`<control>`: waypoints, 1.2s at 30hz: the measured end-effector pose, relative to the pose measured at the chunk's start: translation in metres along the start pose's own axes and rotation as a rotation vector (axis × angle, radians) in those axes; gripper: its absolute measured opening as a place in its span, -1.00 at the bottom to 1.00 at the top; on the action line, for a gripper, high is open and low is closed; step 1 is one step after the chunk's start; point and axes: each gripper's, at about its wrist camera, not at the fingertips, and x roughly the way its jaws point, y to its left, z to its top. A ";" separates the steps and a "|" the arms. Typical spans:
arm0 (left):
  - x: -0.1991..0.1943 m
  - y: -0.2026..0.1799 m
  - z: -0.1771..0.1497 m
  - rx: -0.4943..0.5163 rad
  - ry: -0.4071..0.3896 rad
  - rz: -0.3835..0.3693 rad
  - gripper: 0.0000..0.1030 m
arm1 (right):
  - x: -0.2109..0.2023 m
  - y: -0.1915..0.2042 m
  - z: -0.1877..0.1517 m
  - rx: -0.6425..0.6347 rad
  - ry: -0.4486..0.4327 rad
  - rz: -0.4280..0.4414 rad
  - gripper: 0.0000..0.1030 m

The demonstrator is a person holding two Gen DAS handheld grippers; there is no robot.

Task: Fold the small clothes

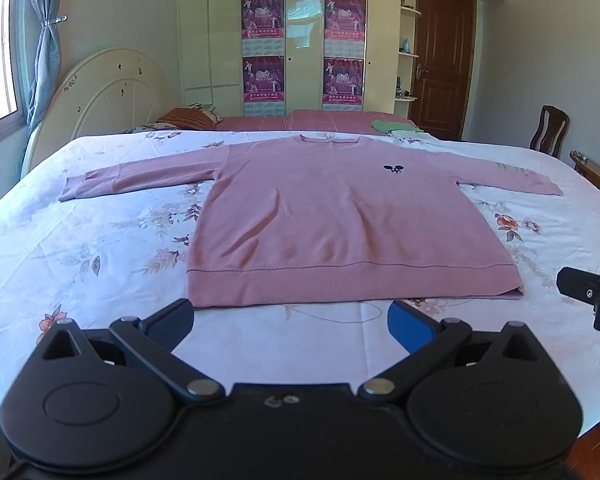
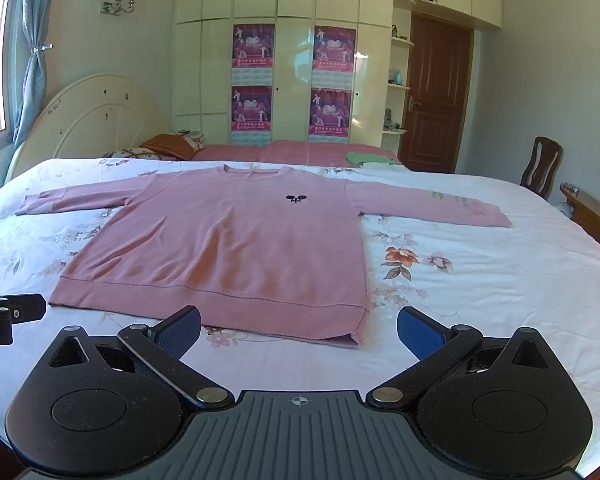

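- Lying flat on the floral bedsheet [image 1: 100, 240], face up, a pink long-sleeved sweater [image 1: 340, 216] is filling the middle of the left wrist view, its ribbed hem nearest the camera and its neckline at the far side.
- Both sleeves are stretching straight out, one to the left and one to the right, and a small dark emblem [image 1: 393, 168] is showing on the chest.
- The left gripper [image 1: 291, 326] is hovering just near of the hem with its jaws spread wide; nothing is sitting between the fingers, and whether they are touching the sheet I cannot tell.
- At the right edge, part of the right gripper [image 1: 592, 294] is showing above the sheet, near the hem's right corner.
- Far behind, a cream headboard [image 1: 108, 96], a white wardrobe [image 1: 300, 40] carrying magenta posters and a brown door [image 1: 440, 64] are standing; a folded green cloth [image 1: 392, 126] is resting beyond the neckline.

- Switching to the right wrist view, the same sweater [image 2: 228, 248] is sitting left of centre, its hem's right corner lying between the two blue-padded fingers [image 2: 418, 336] but farther off than their tips.
- The right gripper [image 2: 299, 334] is likewise gaping wide and holding nothing.
- At the left edge the left gripper [image 2: 8, 314] is poking in, just near of the hem's left corner.
- A wooden chair [image 2: 542, 168] is standing far right, beside the bed.
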 end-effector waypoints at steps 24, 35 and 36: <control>-0.001 0.002 -0.002 -0.003 0.001 0.002 0.99 | 0.001 0.001 -0.002 0.001 -0.005 0.003 1.00; -0.002 0.003 -0.004 -0.015 0.004 0.016 0.99 | 0.002 -0.001 -0.002 -0.003 -0.004 0.009 1.00; -0.002 0.003 -0.004 -0.015 0.005 0.017 0.99 | 0.002 -0.001 -0.002 -0.005 -0.004 0.009 1.00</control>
